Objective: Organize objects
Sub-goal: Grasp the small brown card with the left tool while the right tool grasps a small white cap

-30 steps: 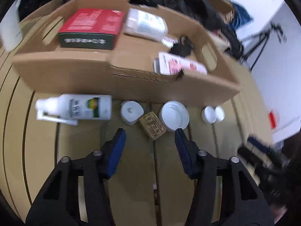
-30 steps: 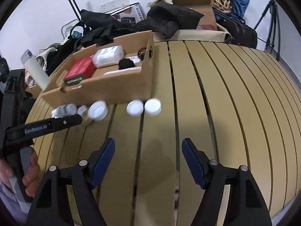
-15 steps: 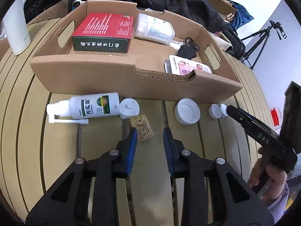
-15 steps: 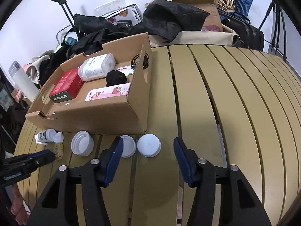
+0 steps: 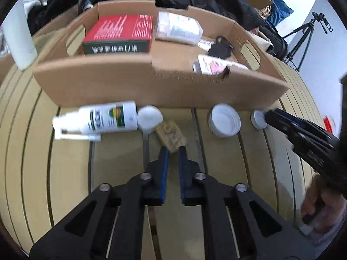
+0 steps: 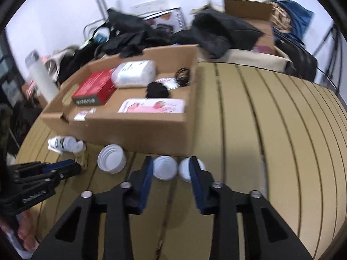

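left gripper (image 5: 172,148) clamped on the small tan block (image 5: 171,135), just in front of the cardboard box (image 5: 151,88) on the slatted table (image 5: 71,173); white spray bottle (image 5: 97,119) and a white cap (image 5: 149,118) lie left of the block, against the box front; right gripper (image 6: 171,169) closing around a small white lid (image 6: 165,168), pads not yet pressing it; second small lid (image 6: 186,170) partly behind its right finger; larger white lid (image 6: 111,158) further left along the box; red box (image 6: 94,88) inside the cardboard box
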`<state>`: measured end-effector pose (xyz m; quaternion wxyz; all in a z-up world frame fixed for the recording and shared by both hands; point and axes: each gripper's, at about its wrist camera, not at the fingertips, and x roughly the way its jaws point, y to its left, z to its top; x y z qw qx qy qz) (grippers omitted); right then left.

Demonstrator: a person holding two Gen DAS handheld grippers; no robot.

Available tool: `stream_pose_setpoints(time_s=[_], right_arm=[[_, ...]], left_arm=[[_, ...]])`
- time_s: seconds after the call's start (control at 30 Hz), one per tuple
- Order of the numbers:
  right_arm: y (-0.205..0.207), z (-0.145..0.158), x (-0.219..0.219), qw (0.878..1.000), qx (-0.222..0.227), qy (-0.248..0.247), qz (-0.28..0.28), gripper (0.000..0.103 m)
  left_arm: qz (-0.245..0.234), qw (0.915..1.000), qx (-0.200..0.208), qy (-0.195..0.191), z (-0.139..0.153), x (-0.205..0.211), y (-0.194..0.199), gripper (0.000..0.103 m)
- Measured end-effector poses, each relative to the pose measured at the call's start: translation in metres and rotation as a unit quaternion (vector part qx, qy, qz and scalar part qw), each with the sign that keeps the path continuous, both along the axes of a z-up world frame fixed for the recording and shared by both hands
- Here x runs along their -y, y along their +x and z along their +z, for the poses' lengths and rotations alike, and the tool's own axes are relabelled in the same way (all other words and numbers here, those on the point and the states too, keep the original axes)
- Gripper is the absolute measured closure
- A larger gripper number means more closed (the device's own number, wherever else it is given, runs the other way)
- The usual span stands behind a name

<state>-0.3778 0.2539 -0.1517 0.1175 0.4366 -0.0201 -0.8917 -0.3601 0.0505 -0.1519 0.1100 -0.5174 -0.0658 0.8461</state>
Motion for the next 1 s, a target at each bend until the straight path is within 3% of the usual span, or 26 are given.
stream_pose_setpoints(time_s=[0.23, 0.27, 0.3, 0.37, 0.4, 0.43, 0.47, 0.6, 0.63, 0.67, 0.87, 1.0], right_arm=[[0.002, -0.017, 0.013, 0.999, 0.02, 0.003, 0.033, 0.073], [0.004, -0.019, 0.016, 0.999, 0.018, 0.009, 0.035, 0.073], [0.006, -0.02, 0.017, 0.999, 0.013, 0.013, 0.034, 0.073], [0.005, -0.02, 0.018, 0.999, 0.013, 0.013, 0.03, 0.074], [0.004, -0.02, 0.018, 0.999, 0.013, 0.013, 0.026, 0.082], [0.002, -0.021, 0.015, 1.0, 0.02, 0.008, 0.016, 0.1], [0.002, -0.021, 0.012, 1.0, 0.022, -0.002, 0.01, 0.1], [0.008, -0.016, 0.001, 0.999, 0.018, -0.021, -0.015, 0.1], [0.011, -0.014, -0.003, 0.999, 0.017, -0.027, -0.019, 0.1], [0.016, -0.011, -0.005, 0.999, 0.015, -0.031, -0.025, 0.1], [0.051, 0.007, -0.003, 0.999, 0.007, -0.048, -0.022, 0.1], [0.088, 0.021, 0.006, 0.998, 0.01, -0.063, -0.007, 0.1]], left_arm=[[0.005, 0.9994, -0.001, 0.033, 0.002, 0.025, 0.017, 0.097], [0.001, 0.9992, -0.005, 0.039, 0.005, 0.023, 0.015, 0.092], [-0.001, 0.9992, -0.007, 0.039, 0.006, 0.02, 0.013, 0.08], [-0.003, 0.9993, -0.013, 0.035, 0.006, 0.014, 0.006, 0.071], [-0.003, 0.9992, -0.017, 0.035, 0.005, 0.01, 0.002, 0.071], [-0.003, 0.9992, -0.017, 0.035, 0.004, 0.008, -0.002, 0.071], [0.0, 0.9992, -0.011, 0.037, 0.002, 0.004, -0.009, 0.069], [0.011, 0.9999, -0.012, 0.006, 0.0, -0.006, -0.018, 0.069], [0.011, 0.9999, -0.012, -0.005, 0.0, -0.008, -0.019, 0.078], [0.011, 0.9998, -0.012, -0.015, 0.0, -0.011, -0.019, 0.08], [0.005, 0.9998, 0.003, 0.02, 0.003, 0.001, 0.008, 0.082], [-0.018, 0.9989, -0.008, 0.042, 0.037, 0.015, 0.055, 0.082]])
